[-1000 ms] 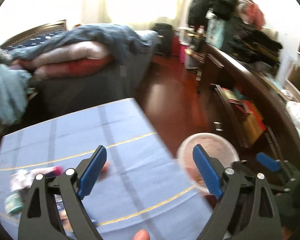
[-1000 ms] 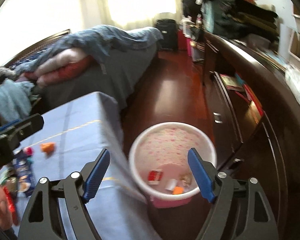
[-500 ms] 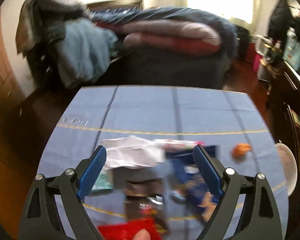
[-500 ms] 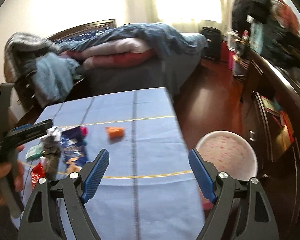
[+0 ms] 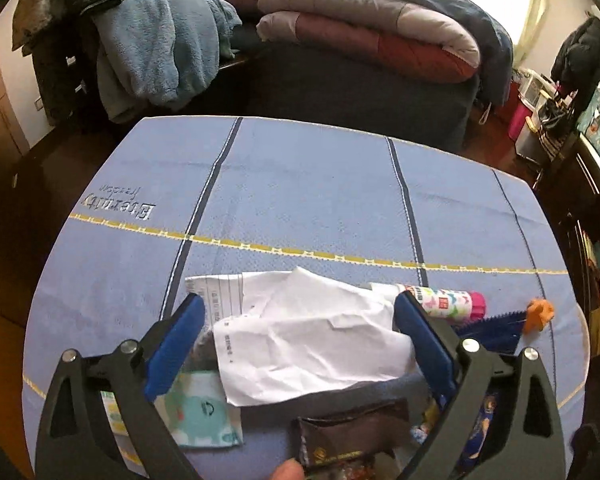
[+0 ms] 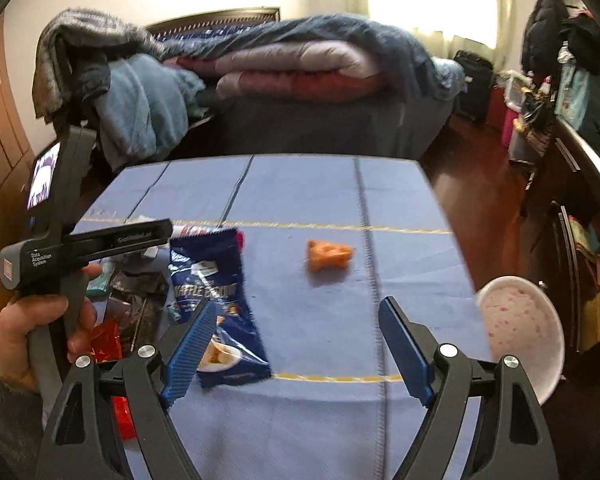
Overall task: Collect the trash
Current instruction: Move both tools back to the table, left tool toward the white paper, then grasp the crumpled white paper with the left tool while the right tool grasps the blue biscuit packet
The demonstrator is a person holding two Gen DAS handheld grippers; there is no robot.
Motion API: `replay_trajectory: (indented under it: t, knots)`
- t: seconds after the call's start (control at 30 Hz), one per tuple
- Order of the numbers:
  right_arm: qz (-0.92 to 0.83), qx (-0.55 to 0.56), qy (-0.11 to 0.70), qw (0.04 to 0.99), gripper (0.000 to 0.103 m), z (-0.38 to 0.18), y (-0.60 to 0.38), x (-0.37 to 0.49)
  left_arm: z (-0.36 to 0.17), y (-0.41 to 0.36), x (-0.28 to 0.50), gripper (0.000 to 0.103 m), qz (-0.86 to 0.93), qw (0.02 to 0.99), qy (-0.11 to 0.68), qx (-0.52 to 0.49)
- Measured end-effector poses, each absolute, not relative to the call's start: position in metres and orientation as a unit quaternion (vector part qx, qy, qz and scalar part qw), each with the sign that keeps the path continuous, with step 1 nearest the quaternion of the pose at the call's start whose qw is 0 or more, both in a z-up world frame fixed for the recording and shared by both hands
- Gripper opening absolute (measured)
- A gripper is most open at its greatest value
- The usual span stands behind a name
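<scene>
- The left gripper [image 5: 296, 338], black with blue pads, hangs over the near end of a blue tablecloth with dark stripes and yellow lines [image 5: 300, 208]; its jaws are opening and stand wide, with a crumpled white sheet of paper [image 5: 312, 344] lying on the cloth between them, and the pads do not press on it.
- Just under that paper's near edge lie a pale green and white packet [image 5: 198, 416] on the left and a dark brown foil wrapper [image 5: 352, 432] in the middle.
- A white tube with a coloured print and a pink cap [image 5: 446, 302] lies beside the right pad, and a small orange crumpled scrap [image 5: 540, 314] sits farther right near the cloth's edge.
- The right gripper [image 6: 296, 348], of the same make, hovers over the same cloth with its fingers spread wide and nothing between them but bare cloth.
- Its left pad overlaps a dark blue snack bag printed with biscuits [image 6: 216, 300] in this view; whether they touch I cannot tell.
- The orange scrap lies alone mid-cloth, well apart from the other litter.
- A red wrapper [image 6: 108, 340] shows by the person's left hand [image 6: 28, 328], which grips the left tool's handle.
- A round white bin with pink speckles [image 6: 524, 328] stands off the table's right edge, on the floor side.
- Behind the table stands a bed piled with folded quilts [image 6: 300, 64].
</scene>
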State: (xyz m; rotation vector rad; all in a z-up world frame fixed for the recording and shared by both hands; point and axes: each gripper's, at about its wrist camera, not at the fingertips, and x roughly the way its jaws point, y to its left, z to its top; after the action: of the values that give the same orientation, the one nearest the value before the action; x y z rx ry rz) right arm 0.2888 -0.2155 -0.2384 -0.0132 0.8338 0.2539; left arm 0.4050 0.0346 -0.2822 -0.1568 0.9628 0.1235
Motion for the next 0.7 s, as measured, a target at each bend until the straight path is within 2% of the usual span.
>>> replay_trajectory:
  t: [0.1,0.27,0.43,0.5,0.57,0.7]
  knots:
    - [0.137,-0.013,0.419,0.897,0.083,-0.252,-0.197,0.298,-0.282,0.033,0.404,0.089,0.065,0.885,0.456,-0.066]
    - [0.159,-0.019,0.439,0.884,0.083,-0.268,-0.175,0.304,-0.283,0.044,0.397,0.075,0.068,0.889,0.445,-0.079]
    - [0.168,-0.031,0.451,0.876,0.082,-0.28,-0.161,0.305,-0.272,0.058,0.386,0.074,0.071,0.899,0.422,-0.089]
    - [0.17,-0.032,0.459,0.871,0.075,-0.284,-0.158,0.306,-0.265,0.065,0.38,0.074,0.071,0.903,0.412,-0.099]
    - [0.171,-0.034,0.465,0.868,0.062,-0.288,-0.155,0.306,-0.255,0.071,0.374,0.074,0.072,0.906,0.402,-0.108]
    - [0.167,-0.041,0.465,0.868,0.051,-0.29,-0.154,0.303,-0.238,0.078,0.361,0.074,0.078,0.914,0.382,-0.111]
